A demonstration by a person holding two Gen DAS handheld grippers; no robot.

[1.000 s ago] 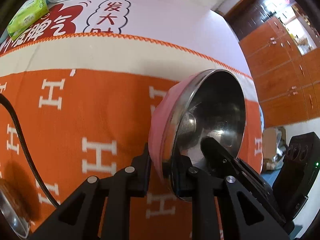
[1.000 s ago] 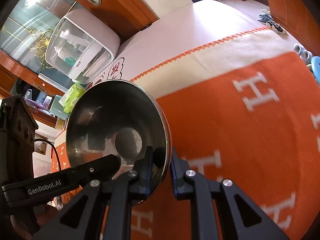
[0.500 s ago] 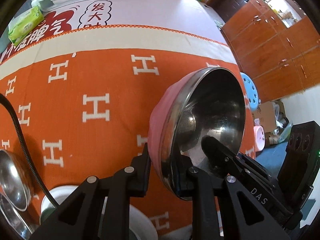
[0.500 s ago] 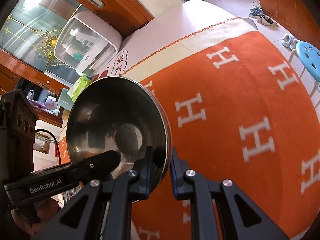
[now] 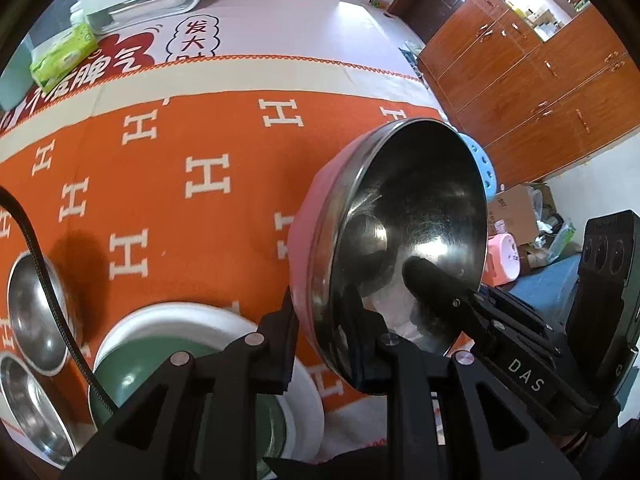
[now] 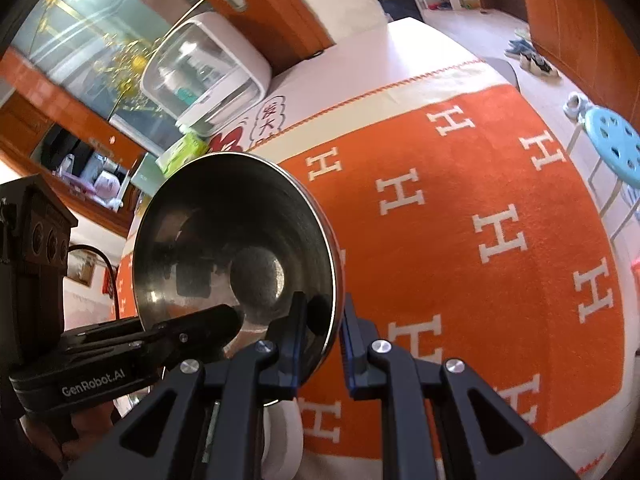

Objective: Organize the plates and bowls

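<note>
Carrying step: left gripper (image 5: 324, 332) and right gripper (image 6: 320, 332) each clench the rim of one steel bowl (image 5: 404, 240), tilted above the orange cloth (image 5: 180, 208); left's jaws are starting to part; next, lowering it toward the green bowl (image 5: 132, 376) on the white plate (image 5: 304, 392).
</note>
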